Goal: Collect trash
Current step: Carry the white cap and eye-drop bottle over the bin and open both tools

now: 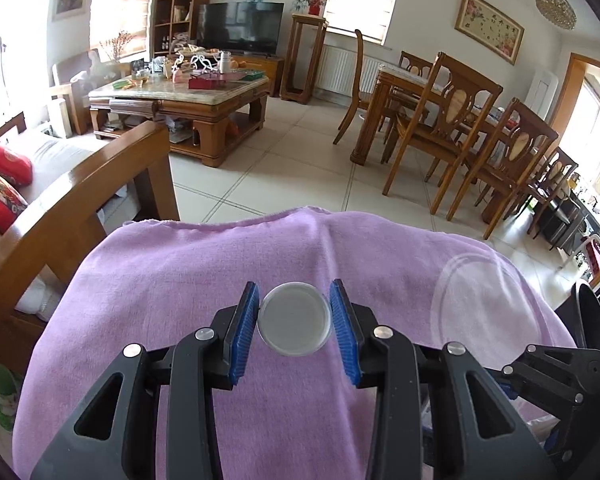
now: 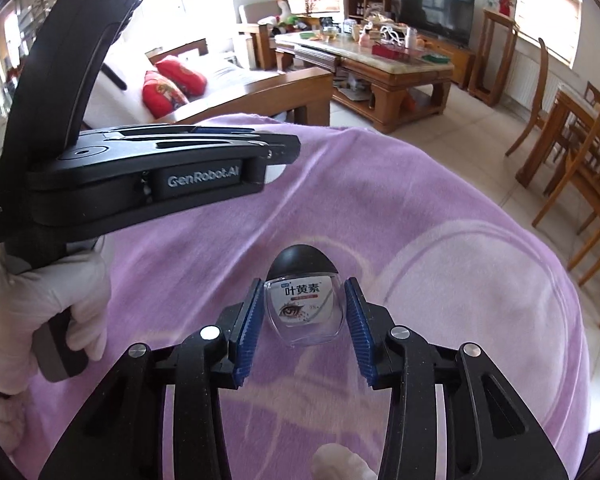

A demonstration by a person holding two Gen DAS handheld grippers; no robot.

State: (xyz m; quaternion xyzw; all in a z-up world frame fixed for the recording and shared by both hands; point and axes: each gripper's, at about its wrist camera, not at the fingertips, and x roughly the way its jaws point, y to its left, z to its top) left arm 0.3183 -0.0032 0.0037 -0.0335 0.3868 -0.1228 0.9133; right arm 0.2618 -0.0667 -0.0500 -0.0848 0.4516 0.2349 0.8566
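A: Right, start at the left tongs [image 1: 294,322]. What sits between them?

B: A round, shallow lid [image 1: 294,319], translucent grey, low in the middle of the left-wrist frame. Both blue pads [image 1: 242,334] press on its rim from either side, so the tongs are clamped on it. It lies against the purple cloth [image 1: 180,272] that covers the surface.

A: And the right tongs [image 2: 303,316]?

B: Closed on a small clear bottle [image 2: 303,310] with a black cap, low centre of the right-wrist frame. The pads meet its flat sides just below the cap, and the label with an eye printed on it faces the camera. I cannot tell whether it rests on the cloth or is just off it.

A: How will they handle?

B: Both look light and stiff. The lid is thin plastic with a smooth curved edge, so I judge it could squirt out if squeezed off-centre; the hold across its widest part looks right. The bottle's glossy sides seem slippery too, though its flat faces give the pads good purchase. Neither looks fragile.

A: Anything farther out?

B: At the left of the right-wrist frame, a white-gloved hand [image 2: 44,304] holds the other gripper's handle. A faint ring pattern shows on the cloth beyond.
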